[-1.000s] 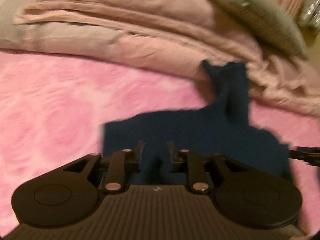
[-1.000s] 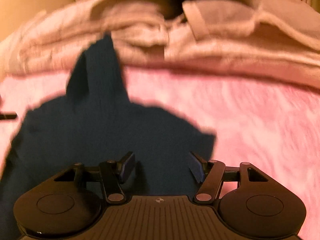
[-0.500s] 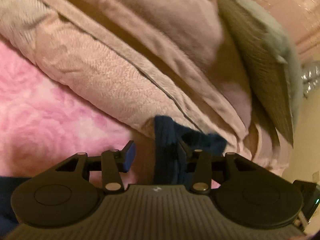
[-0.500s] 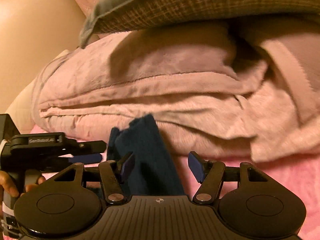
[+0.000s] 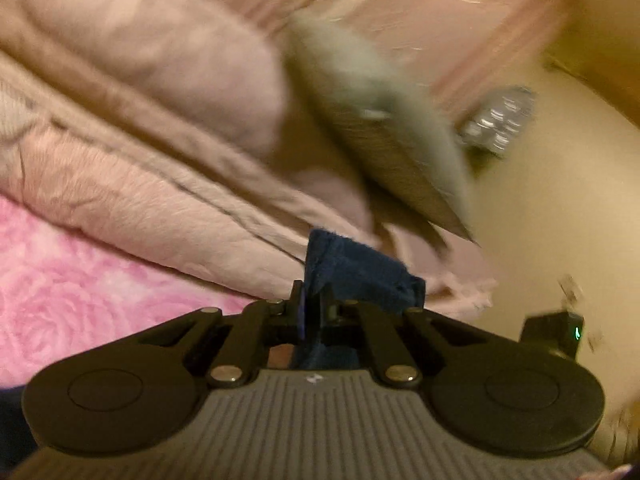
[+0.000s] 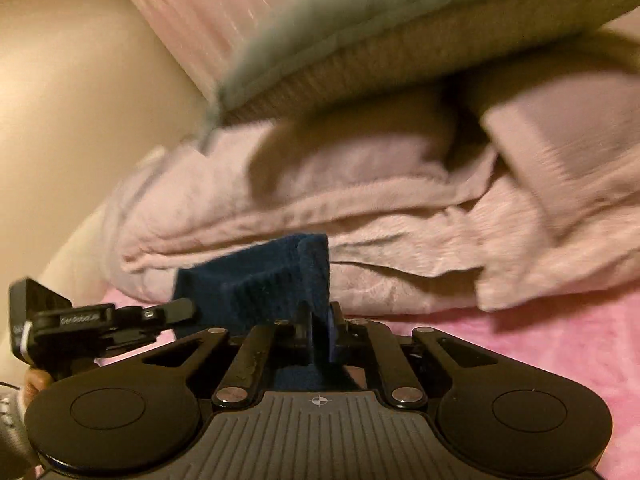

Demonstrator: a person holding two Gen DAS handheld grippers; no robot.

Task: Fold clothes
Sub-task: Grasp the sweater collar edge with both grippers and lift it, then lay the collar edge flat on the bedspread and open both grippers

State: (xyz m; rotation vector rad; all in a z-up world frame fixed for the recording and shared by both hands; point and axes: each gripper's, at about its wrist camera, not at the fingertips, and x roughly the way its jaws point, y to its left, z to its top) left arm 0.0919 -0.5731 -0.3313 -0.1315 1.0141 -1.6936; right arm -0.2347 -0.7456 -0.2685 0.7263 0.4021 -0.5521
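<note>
Navy knit garment now pinched in both my left gripper and right gripper, open half a second ago, so I can lift and fold.

- A home bedroom.
- The pink rose-textured bedspread covers the bed.
- A heaped pale pink blanket lies across it.
- A grey-green pillow rests on top, against a cream wall.
</note>
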